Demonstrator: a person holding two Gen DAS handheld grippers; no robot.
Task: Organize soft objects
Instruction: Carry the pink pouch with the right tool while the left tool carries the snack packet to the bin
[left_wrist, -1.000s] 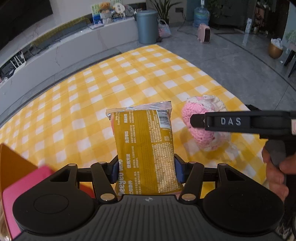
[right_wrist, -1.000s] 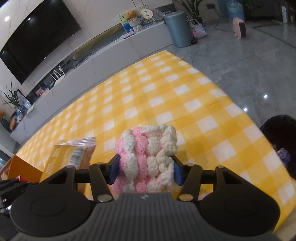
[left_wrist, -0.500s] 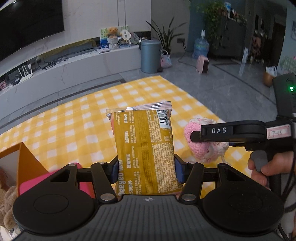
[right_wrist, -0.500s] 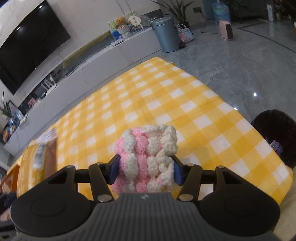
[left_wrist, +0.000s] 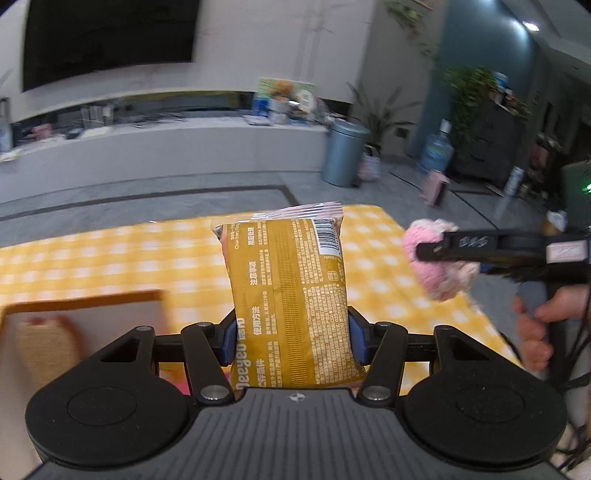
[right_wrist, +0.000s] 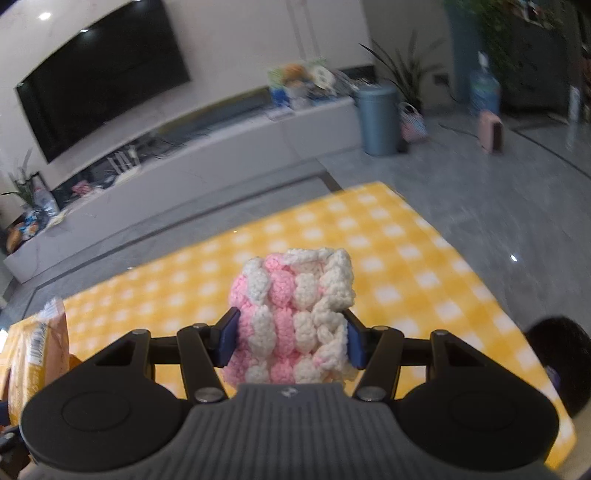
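My left gripper (left_wrist: 291, 334) is shut on a yellow wipes packet (left_wrist: 291, 295), held upright above the yellow checked cloth (left_wrist: 110, 266); the same packet (right_wrist: 37, 350) shows at the left edge of the right wrist view. My right gripper (right_wrist: 290, 341) is shut on a pink and white crocheted pouch (right_wrist: 295, 314), lifted over the cloth (right_wrist: 406, 266). In the left wrist view that pouch (left_wrist: 436, 273) hangs at the right in the right gripper, with a hand (left_wrist: 535, 332) on its handle. An orange-rimmed box (left_wrist: 81, 317) at lower left holds a tan soft item (left_wrist: 40, 343).
Beyond the cloth's far edge lies grey floor with a long white TV bench (right_wrist: 184, 162), a blue-grey bin (right_wrist: 378, 118) and a pink heater (right_wrist: 491, 131). A dark round object (right_wrist: 557, 354) sits off the cloth's right edge.
Both grippers have risen with their loads, and the views have tilted up toward the room. The left gripper has swung so the open box now lies at its lower left.
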